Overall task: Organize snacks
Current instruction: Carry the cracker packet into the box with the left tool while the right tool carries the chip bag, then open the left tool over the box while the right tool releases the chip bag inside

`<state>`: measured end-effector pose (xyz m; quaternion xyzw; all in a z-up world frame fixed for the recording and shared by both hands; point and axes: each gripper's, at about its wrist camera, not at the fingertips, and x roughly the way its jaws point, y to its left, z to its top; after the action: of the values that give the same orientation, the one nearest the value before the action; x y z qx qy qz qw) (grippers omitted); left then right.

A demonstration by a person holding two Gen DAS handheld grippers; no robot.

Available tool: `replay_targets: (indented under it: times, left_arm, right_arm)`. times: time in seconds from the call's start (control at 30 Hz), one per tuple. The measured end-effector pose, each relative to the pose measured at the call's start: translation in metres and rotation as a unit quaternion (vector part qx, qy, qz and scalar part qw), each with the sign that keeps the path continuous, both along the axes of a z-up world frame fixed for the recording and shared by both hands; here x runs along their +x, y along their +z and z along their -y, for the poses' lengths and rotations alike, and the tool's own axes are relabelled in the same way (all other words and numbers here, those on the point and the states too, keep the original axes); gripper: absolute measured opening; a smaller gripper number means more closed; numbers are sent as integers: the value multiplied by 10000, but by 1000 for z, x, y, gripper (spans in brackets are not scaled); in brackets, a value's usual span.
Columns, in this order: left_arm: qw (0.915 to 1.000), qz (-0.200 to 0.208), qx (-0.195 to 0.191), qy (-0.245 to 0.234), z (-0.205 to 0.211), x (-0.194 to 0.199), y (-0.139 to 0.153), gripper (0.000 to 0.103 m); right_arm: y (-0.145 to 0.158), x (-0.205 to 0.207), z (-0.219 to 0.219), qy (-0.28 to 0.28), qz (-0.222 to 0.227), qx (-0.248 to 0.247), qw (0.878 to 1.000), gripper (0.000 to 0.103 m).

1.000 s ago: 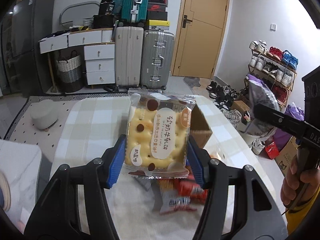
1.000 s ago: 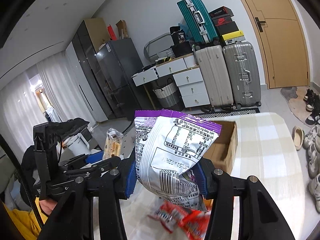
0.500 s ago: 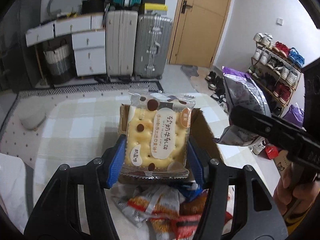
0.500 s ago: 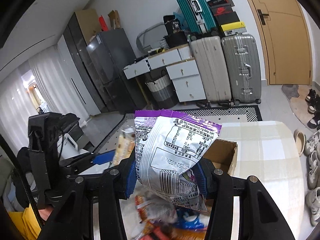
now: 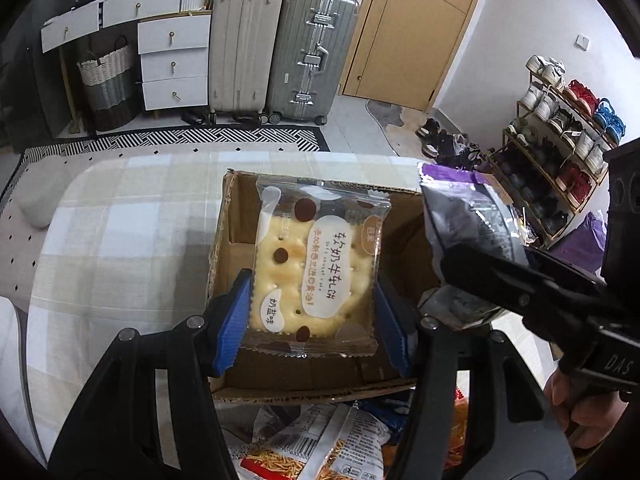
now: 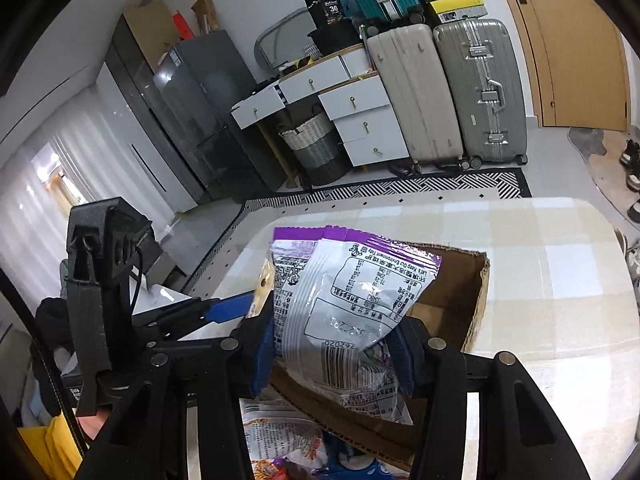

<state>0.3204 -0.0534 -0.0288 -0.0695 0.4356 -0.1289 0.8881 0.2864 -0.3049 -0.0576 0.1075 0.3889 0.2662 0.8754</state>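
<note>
My left gripper [image 5: 314,316] is shut on a clear-wrapped yellow cracker packet [image 5: 318,266], held flat above the open cardboard box [image 5: 234,386]. To its right my right gripper [image 6: 332,354] is shut on a silver and purple snack bag [image 6: 352,300], which also hangs over the box [image 6: 476,304]. In the left wrist view that snack bag [image 5: 468,220] shows at the box's right side. More snack packets [image 5: 320,448] lie on the table in front of the box. The box floor visible around the packet is bare.
The box stands on a table with a pale checked cloth [image 5: 120,240]. Beyond the table are two suitcases [image 5: 280,40], white drawers [image 5: 172,64], a woven basket [image 5: 108,80], a wooden door [image 5: 408,28] and a shoe rack [image 5: 560,140]. A hand [image 5: 576,404] grips the right tool.
Both grippers have moved forward and down with their packets, from above the loose snack pile to over the open box. The box now fills the middle of both views.
</note>
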Motion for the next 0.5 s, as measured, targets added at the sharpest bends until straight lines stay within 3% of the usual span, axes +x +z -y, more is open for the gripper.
replay_targets:
  times: [0.2, 0.5]
  left_arm:
    - [9999, -74, 131, -72, 8, 14, -16, 56]
    - [9999, -122, 36, -58, 7, 23, -30, 56]
  right_arm:
    - [-14, 1, -3, -27, -109, -111, 9999, 50]
    - [-20, -1, -5, -118, -201, -243, 9994, 50]
